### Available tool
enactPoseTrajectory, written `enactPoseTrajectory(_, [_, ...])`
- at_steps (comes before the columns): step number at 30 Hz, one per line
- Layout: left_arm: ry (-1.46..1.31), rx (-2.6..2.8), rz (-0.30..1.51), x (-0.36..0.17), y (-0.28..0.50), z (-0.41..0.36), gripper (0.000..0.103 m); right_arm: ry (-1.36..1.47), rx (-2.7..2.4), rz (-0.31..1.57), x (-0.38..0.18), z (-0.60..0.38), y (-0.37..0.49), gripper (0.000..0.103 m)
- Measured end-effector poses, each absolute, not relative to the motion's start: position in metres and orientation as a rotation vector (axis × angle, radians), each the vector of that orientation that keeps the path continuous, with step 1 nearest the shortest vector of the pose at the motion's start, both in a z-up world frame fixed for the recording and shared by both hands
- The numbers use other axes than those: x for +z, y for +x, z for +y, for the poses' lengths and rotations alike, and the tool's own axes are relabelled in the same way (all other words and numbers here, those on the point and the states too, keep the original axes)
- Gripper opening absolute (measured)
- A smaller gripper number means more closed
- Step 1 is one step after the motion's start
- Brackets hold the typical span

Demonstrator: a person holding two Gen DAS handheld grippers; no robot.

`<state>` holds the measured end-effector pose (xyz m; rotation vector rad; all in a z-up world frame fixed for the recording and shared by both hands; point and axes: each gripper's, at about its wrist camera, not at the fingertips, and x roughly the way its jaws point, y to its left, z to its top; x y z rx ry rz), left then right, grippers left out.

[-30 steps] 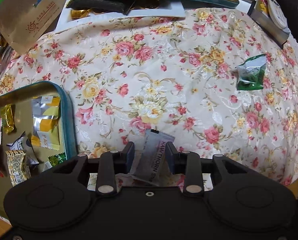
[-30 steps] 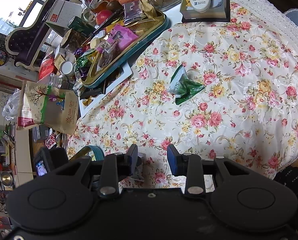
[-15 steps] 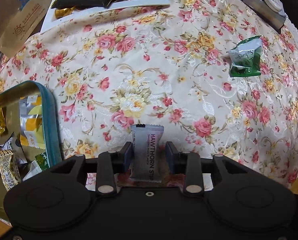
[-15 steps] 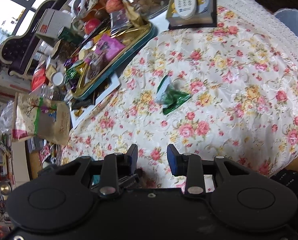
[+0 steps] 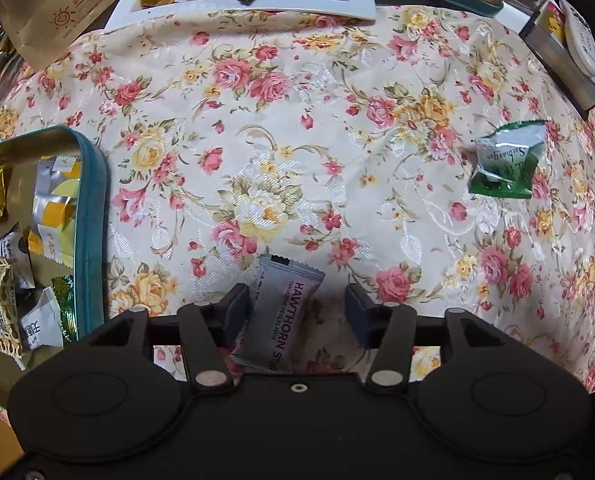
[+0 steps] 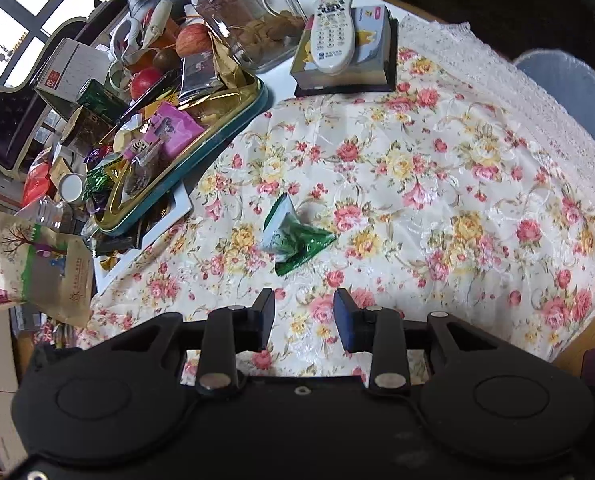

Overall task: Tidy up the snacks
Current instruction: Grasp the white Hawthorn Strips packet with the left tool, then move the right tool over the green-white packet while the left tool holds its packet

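Releasing: the left gripper pointed down at the floral tablecloth; its jaws had just been opening and stood wide, with the grey hawthorn strip packet between them, leaning on the left pad and clear of the right one.
Packet place: it lay or hung over the cloth, well to the right of the teal-rimmed tray that already held other wrapped snacks; whether it rested on the cloth I could not tell.
Risk, wrong spot: if the tray was meant to receive it, the packet would end up outside, since the release happened beside the rim and not over it.
Risk, snag: the wrapper touched the left pad, so lifting away might have dragged or flipped it.
Right claw: the right gripper hovered over the cloth with a narrow gap and nothing between its pads.
Next target: the green snack packet lay alone on the cloth, just ahead of those jaws.
Risk, narrow gap: unless widened, the pads might have pushed the puffy green wrapper along the slick cloth instead of straddling it.
Risk, clutter: the crowded tray beyond left little free room for a drop.
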<state>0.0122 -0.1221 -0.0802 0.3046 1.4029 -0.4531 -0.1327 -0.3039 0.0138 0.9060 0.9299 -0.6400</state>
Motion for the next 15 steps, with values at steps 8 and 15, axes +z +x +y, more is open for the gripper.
enactPoseTrajectory(8, [0.336,-0.444,1.401,-0.085,0.005,-0.134,0.061,0.882,-0.630,0.909,-0.003,-0.307,-0.101,0.037])
enactPoseTrajectory(15, [0.328,-0.436,1.393,-0.086,0.004,-0.131,0.062,0.805,-0.673,0.917,-0.013,-0.317,-0.063,0.040])
